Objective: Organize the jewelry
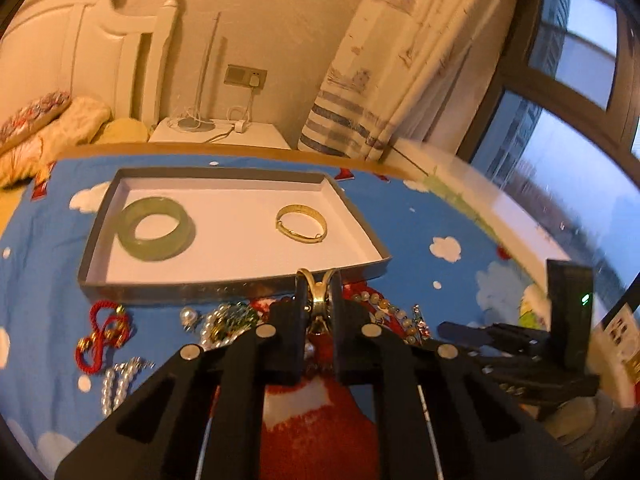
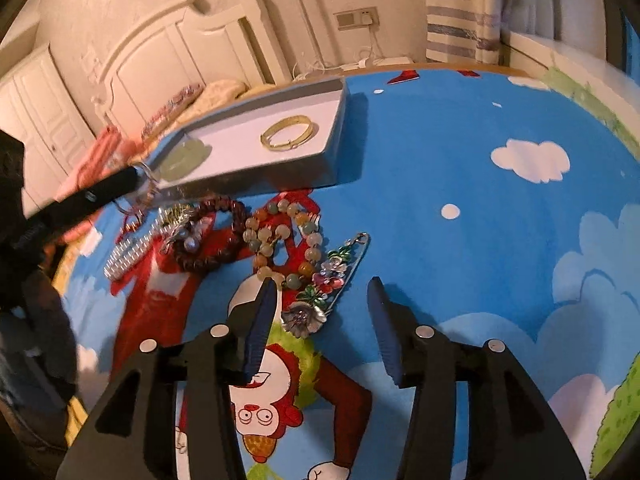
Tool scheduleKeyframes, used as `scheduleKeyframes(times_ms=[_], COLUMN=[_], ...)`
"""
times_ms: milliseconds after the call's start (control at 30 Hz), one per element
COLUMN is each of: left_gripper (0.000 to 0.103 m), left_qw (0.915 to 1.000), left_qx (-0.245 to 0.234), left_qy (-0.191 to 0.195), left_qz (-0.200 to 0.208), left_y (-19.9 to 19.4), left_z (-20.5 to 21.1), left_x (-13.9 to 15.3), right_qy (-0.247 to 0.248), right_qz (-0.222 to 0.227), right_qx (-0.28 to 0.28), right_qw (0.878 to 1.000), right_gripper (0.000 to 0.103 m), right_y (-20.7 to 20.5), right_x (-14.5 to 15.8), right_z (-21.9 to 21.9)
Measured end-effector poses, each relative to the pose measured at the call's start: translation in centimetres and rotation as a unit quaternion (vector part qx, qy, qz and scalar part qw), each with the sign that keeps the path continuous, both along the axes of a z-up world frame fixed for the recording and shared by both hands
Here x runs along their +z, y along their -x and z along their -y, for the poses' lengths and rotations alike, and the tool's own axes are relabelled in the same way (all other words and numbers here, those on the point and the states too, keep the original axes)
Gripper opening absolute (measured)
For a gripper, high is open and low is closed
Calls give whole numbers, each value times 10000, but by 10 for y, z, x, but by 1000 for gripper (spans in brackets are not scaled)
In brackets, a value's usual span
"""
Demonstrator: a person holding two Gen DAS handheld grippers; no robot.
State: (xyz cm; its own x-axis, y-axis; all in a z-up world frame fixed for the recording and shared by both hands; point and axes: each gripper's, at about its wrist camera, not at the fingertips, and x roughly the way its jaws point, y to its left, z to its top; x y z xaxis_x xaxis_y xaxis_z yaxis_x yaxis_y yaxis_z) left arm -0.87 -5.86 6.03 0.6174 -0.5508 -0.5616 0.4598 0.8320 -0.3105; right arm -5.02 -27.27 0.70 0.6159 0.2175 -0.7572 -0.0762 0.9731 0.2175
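At the near wall of the grey tray (image 1: 224,284), your left hand-held gripper (image 1: 319,292) pinches a gold ring (image 1: 318,285). Carry it toward twelve o'clock over the wall, set it between the jade bangle (image 1: 157,227) and gold bangle (image 1: 301,223), then release. Your right hand-held gripper (image 2: 322,320) stands wide beside the flower brooch (image 2: 320,284).

At your twelve o'clock a shallow grey tray (image 1: 360,216) with a white floor holds a thick green jade bangle (image 1: 157,227) lying flat at its left end and a thin gold bangle (image 1: 301,224) to the right. Your left gripper (image 1: 319,286) pinches a gold ring (image 1: 319,296). Near your right gripper, loose on the blue cloth (cartoon-printed): a pastel bead bracelet (image 2: 280,236), a dark red bead bracelet (image 2: 216,236) and a flowered pin brooch (image 2: 324,284).
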Motion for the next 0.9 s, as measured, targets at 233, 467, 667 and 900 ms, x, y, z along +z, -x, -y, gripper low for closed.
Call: scheduleKeyframes(times_ms=[233, 467, 667, 900], left_gripper=[10, 10, 10, 10], left_qw=[9999, 9995, 9989, 9991], left_qx=[151, 316, 388, 409], left_qy=[-26, 72, 245, 141], left_qz=[45, -62, -136, -48], left_y=[19, 31, 32, 24], left_z=[-27, -55, -70, -70], left_x=[-3, -14, -18, -10], right_qy=[811, 179, -632, -553], right_qz=[-4, -66, -34, 353], right_qx=[111, -30, -221, -94], right_qw=[9966, 9998, 9978, 9978], right_gripper=[29, 25, 25, 25], right_y=[3, 11, 12, 5], right_x=[-3, -2, 3, 22], right_z=[-13, 12, 30, 17])
